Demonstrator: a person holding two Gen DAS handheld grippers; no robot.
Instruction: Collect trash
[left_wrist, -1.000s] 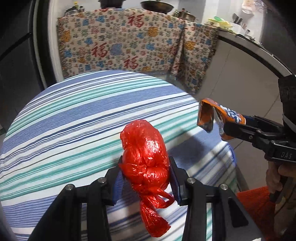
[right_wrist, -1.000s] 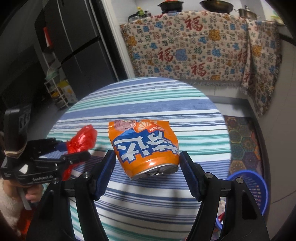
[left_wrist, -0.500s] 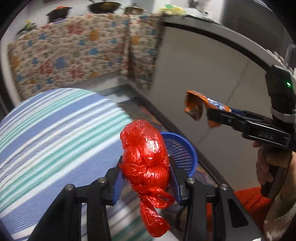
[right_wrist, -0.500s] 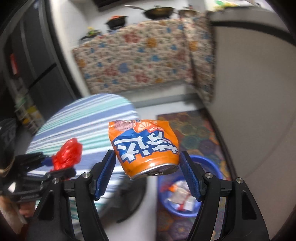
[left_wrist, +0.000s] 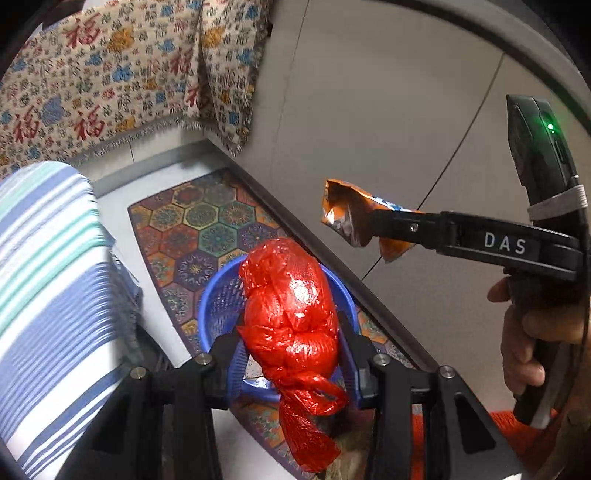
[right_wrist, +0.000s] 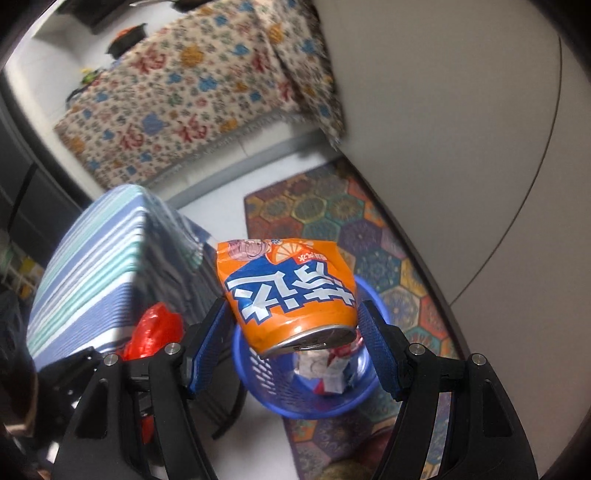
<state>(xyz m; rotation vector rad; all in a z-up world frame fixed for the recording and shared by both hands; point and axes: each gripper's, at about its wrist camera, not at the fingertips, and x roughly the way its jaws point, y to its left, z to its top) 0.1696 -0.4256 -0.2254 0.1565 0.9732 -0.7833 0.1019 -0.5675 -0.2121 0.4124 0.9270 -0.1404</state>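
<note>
Red knotted plastic bag (left_wrist: 291, 314) pinched in left hand-held gripper (left_wrist: 291, 350); right (right_wrist: 295, 332) clamps crushed orange can (right_wrist: 288, 291).

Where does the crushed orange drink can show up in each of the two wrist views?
Left wrist view: the crushed orange drink can sits right of centre, seen edge-on, clamped in the right gripper reaching in from the right.
Right wrist view: it fills the centre, printed side facing the camera, between the blue pads.
Shared landmark: the blue plastic basket on the floor below, by the patterned hexagon rug.
</note>
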